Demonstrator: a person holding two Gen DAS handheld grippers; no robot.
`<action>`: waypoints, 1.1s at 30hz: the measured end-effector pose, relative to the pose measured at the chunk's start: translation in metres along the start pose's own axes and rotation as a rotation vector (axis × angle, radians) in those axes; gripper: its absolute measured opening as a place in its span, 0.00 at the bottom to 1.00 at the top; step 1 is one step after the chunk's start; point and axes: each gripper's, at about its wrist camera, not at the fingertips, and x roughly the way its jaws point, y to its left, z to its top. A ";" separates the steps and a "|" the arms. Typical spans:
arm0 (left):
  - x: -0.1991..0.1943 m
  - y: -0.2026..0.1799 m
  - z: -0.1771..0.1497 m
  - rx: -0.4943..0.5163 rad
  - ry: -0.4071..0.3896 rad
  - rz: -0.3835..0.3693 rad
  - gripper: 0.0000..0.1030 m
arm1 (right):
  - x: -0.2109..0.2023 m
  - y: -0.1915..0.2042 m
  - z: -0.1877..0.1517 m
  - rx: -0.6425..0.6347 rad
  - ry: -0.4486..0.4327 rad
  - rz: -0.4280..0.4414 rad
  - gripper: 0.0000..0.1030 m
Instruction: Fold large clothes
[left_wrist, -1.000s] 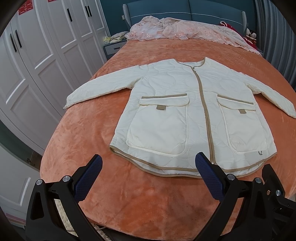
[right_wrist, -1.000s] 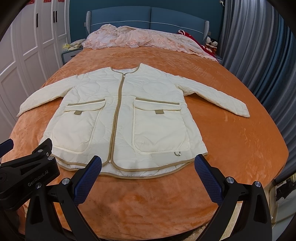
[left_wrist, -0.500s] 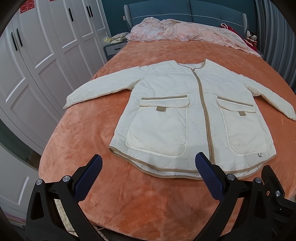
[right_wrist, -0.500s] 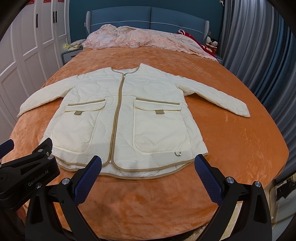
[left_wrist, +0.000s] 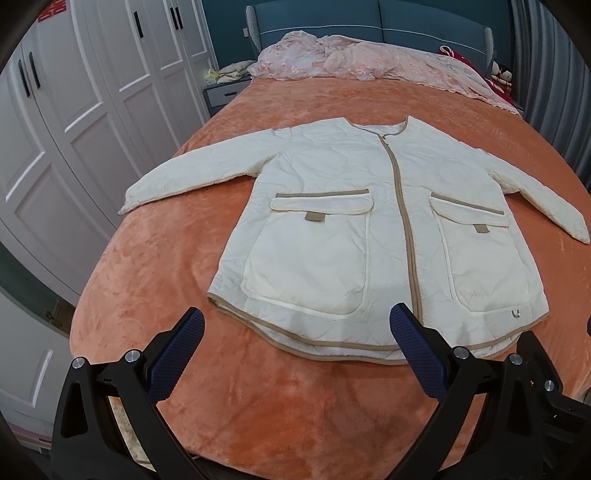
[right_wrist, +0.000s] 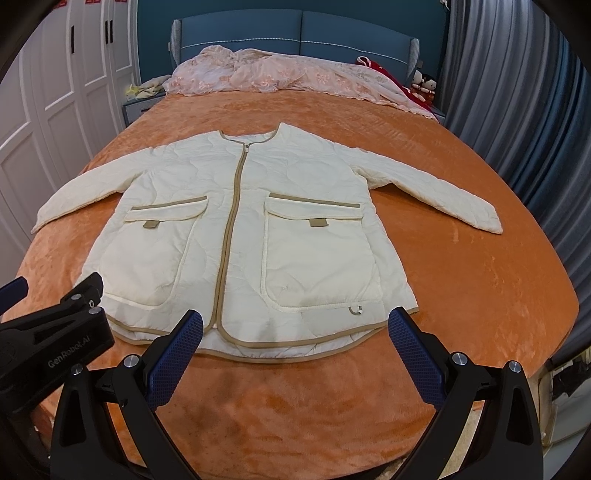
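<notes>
A cream quilted jacket (left_wrist: 351, 229) with tan trim, a closed front zip and two big flap pockets lies flat, front up, on the orange bedspread, both sleeves spread out to the sides. It also shows in the right wrist view (right_wrist: 243, 236). My left gripper (left_wrist: 295, 354) is open and empty, hovering above the bedspread just in front of the jacket's hem, left half. My right gripper (right_wrist: 295, 354) is open and empty, just in front of the hem, right half. The left gripper's body (right_wrist: 51, 339) shows at the left of the right wrist view.
The orange bed (left_wrist: 155, 288) drops off at its front and side edges. A pink floral quilt (right_wrist: 280, 77) is heaped by the blue headboard. White wardrobe doors (left_wrist: 74, 110) stand to the left, grey curtains (right_wrist: 517, 110) to the right, and a nightstand (left_wrist: 221, 92) sits by the bed's head.
Both grippers have eased slightly forward and left along the hem; the jacket sits a little lower and further right in the left wrist view. Nothing was grasped and the jacket has not moved.
</notes>
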 end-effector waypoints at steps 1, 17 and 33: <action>0.002 -0.001 0.001 -0.001 0.001 0.005 0.95 | 0.001 0.001 0.001 0.001 0.001 0.001 0.95; 0.039 -0.016 0.020 -0.012 0.015 0.030 0.95 | 0.050 -0.024 0.024 0.041 0.035 -0.004 0.95; 0.082 -0.045 0.059 -0.018 0.033 -0.034 0.95 | 0.154 -0.168 0.077 0.330 0.017 0.105 0.95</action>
